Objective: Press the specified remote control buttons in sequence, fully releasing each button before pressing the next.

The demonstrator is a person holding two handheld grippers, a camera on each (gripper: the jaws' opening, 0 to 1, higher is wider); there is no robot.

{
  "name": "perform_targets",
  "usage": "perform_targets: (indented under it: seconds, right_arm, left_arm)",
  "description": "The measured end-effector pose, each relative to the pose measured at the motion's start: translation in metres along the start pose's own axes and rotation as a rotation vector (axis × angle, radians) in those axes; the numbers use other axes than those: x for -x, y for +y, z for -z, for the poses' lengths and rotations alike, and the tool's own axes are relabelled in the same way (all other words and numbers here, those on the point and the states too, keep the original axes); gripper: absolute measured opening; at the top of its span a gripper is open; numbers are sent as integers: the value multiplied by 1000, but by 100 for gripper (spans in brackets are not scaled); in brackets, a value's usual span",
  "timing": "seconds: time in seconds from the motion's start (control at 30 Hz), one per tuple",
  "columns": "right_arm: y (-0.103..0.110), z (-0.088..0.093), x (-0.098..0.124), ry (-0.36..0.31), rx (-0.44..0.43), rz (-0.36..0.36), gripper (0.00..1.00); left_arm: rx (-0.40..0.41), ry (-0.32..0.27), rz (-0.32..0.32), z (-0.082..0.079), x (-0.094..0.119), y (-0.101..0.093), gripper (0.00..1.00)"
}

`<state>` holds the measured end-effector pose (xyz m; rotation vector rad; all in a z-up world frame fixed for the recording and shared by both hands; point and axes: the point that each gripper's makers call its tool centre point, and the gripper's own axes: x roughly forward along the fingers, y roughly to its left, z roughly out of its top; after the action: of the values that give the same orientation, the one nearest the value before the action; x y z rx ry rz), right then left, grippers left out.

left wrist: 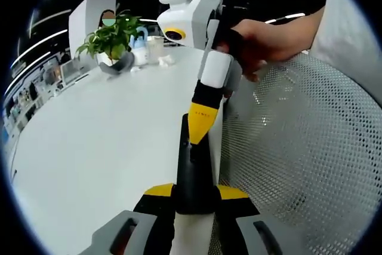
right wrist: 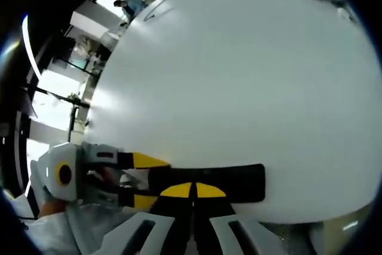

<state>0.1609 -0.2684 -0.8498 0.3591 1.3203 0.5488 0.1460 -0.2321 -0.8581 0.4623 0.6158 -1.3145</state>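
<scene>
The black remote control [left wrist: 192, 171] sits clamped between the yellow-tipped jaws of the left gripper [left wrist: 194, 198], poking out over the near edge of the white table [left wrist: 107, 141]. From above, the right gripper [left wrist: 200, 132] comes down with its two yellow tips pressed together into one point, and that point is touching the remote's top face about midway along. A hand [left wrist: 262, 40] grips the white body of that tool, a pale sleeve [left wrist: 340, 22] behind it. A white mesh chair back [left wrist: 298, 159] stands just beside the table edge. Far across the table are a potted plant [left wrist: 110, 37], a small blue-and-white bottle [left wrist: 139, 45] and a few crumpled bits I can't make out. In the right gripper view the remote [right wrist: 236, 182] lies crosswise, the right gripper [right wrist: 192, 190] closed on its face and the left gripper [right wrist: 140, 180] pinching its end from the left.
</scene>
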Motion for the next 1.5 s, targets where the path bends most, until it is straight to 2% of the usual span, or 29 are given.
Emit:
perform_targets:
  seconds: [0.17,0.3,0.83,0.97,1.27,1.5]
  right_arm:
    - [0,0,0,-2,1,-4,0]
    - [1,-1,-1,-16,42,12,0]
    - [1,-3,-1,-26,95,36,0]
    - [-1,-2,0,-18,31,20,0]
    - [-8,2,4,5,-50,36,0]
    - [-6,8,4,39,-44,47,0]
  left_arm:
    - [-1,-3,-1,0,0,0,25]
    - [3,-6,-3,0,0,0,25]
    - [-1,-4,-10,0,0,0,25]
    - [-4,-4,-9,0,0,0,25]
    - [-6,-6,-9,0,0,1,25]
    - [-2,-10,-8,0,0,1,25]
